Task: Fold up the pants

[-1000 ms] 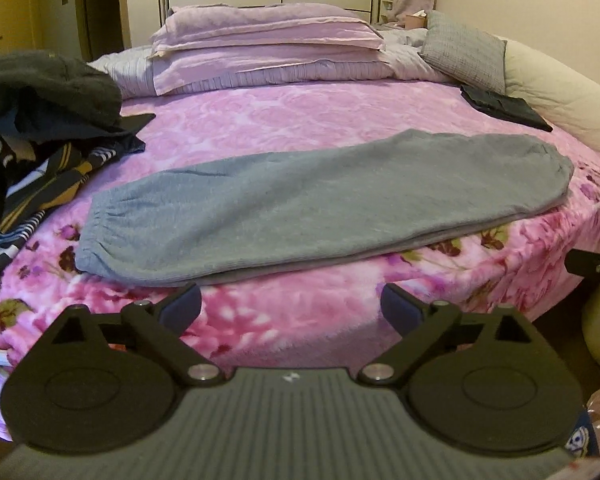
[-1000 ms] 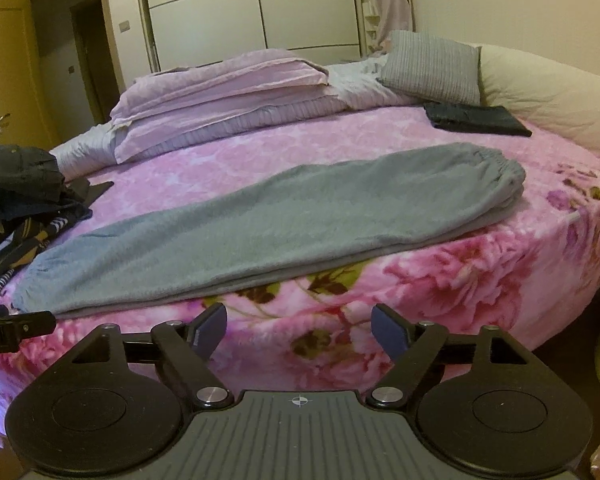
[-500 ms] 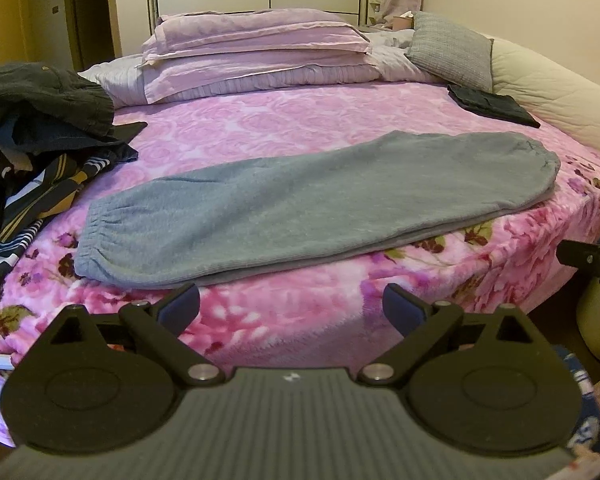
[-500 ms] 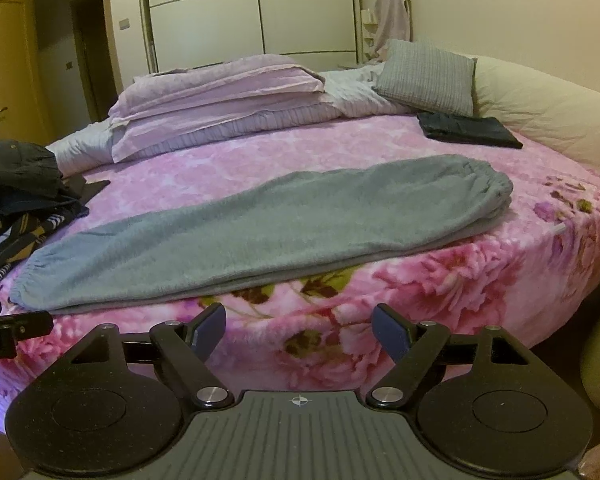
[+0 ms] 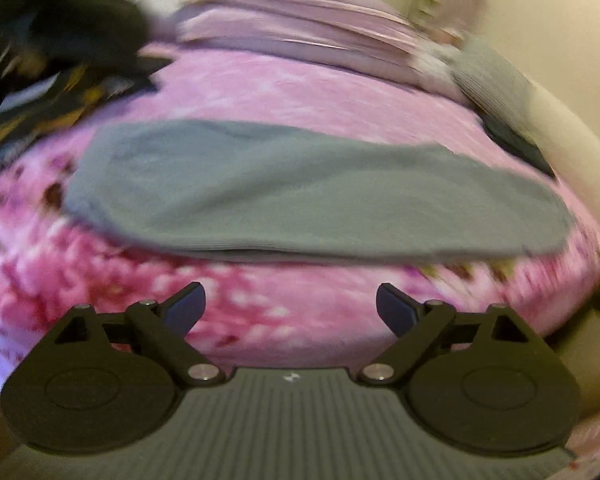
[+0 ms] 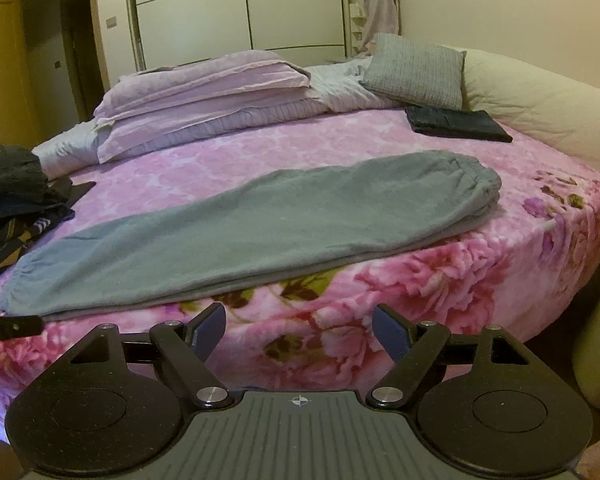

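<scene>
Grey pants (image 6: 260, 228) lie flat along the near edge of the pink flowered bed (image 6: 380, 292), folded leg on leg, elastic waistband at the right, cuffs at the left. In the blurred left wrist view the same pants (image 5: 308, 188) stretch across the middle. My left gripper (image 5: 291, 312) is open and empty, just short of the bed's edge below the pants. My right gripper (image 6: 298, 332) is also open and empty, in front of the bed's side below the pants' middle. A black part of the left gripper (image 6: 8, 326) shows at the left edge of the right wrist view.
A heap of dark and striped clothes (image 6: 16, 192) lies at the bed's left. Folded dark garment (image 6: 456, 124), grey pillow (image 6: 414, 70) and stacked lilac bedding (image 6: 204, 96) sit at the back. A cream padded bed surround (image 6: 540, 108) curves on the right.
The left wrist view has swung and tilted fast, now blurred and closer to the pants' cuff end. The right gripper has eased slightly closer to the bed. Both stay open.
</scene>
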The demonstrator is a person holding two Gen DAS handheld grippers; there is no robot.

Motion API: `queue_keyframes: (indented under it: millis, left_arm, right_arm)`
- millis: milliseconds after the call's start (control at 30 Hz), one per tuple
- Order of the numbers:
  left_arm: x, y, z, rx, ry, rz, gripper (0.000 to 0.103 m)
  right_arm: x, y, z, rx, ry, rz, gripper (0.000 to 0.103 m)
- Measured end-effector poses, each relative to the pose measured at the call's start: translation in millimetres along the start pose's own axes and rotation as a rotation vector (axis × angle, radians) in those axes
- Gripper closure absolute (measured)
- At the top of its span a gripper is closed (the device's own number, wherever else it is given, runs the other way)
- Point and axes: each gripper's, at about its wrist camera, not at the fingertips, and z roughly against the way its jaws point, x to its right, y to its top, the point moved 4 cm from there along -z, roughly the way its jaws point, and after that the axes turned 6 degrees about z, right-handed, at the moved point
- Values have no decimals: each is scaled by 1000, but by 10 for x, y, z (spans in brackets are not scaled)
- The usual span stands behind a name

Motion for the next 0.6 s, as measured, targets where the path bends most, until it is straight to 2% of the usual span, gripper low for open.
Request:
queue_keyframes:
  millis: [133, 233, 300, 367, 500, 600]
  left_arm:
    - [-597, 159, -187, 20, -8, 266, 28]
    - [-982, 220, -344, 18, -16, 457, 31]
    - [-1157, 224, -439, 26, -45, 580, 36]
    - [-1263, 212, -495, 59, -82, 690, 36]
    - [-1352, 216, -556, 115, -115, 836, 36]
    - [-1321, 233, -601, 142, -91, 861, 36]
  right_arm:
    - [119, 13, -222, -40, 20, -39, 25]
    - [143, 38, -421, -77, 28, -47, 25]
    - [147, 67, -547, -93, 35, -45, 25]
    - [163, 99, -677, -109, 35, -48, 25]
    - [216, 171, -912, -131, 41, -60, 25]
    - [261, 248, -1061, -139, 41, -65, 25]
